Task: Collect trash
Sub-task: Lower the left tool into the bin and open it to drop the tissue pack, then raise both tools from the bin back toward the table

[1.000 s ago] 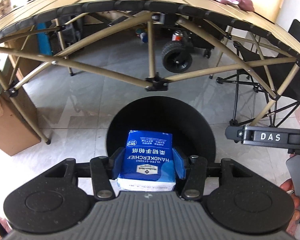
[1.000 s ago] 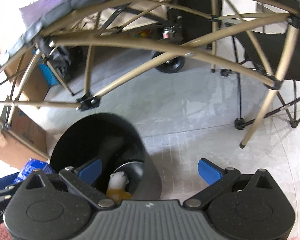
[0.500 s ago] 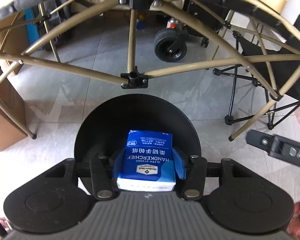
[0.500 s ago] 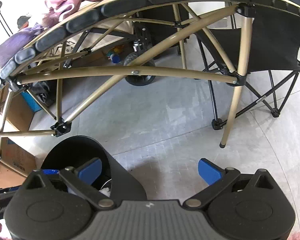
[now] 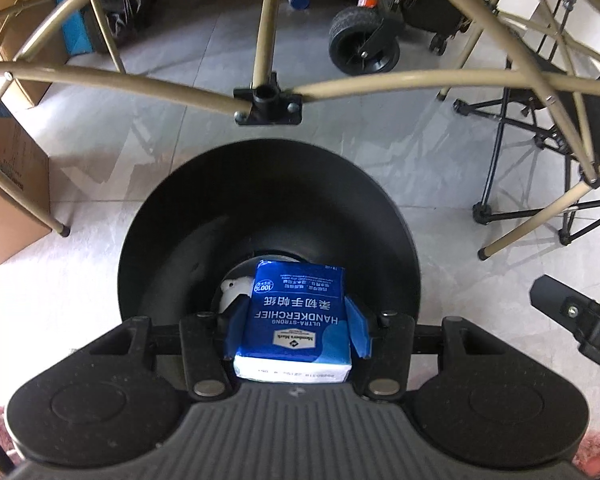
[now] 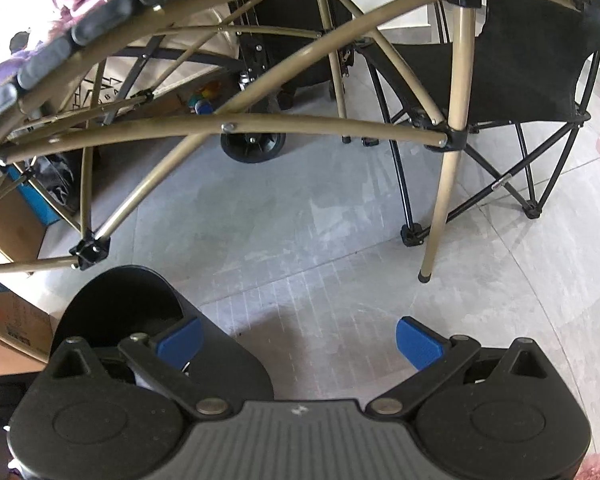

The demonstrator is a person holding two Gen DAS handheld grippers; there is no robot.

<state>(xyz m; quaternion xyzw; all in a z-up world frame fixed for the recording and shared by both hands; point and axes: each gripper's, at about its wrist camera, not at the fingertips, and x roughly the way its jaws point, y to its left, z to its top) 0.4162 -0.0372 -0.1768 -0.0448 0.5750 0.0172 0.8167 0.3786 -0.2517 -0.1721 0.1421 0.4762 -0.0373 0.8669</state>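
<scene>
The left claw (image 5: 296, 332) clamped the handkerchief pack (image 5: 296, 320) directly above the black bin (image 5: 268, 216); releasing there, centred, seemed best; the right claw (image 6: 298, 340) gaped empty alongside.

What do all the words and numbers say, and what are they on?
"ULTRA-STRONG HANDKERCHIEF", upside down: blue tissue pack in the left gripper.
"100%": round badge on that pack.
"Member's Mark": its white label, barely legible.
Chinese characters, fine print and end code on the pack: too small.
Cardboard box print: blurred.
</scene>
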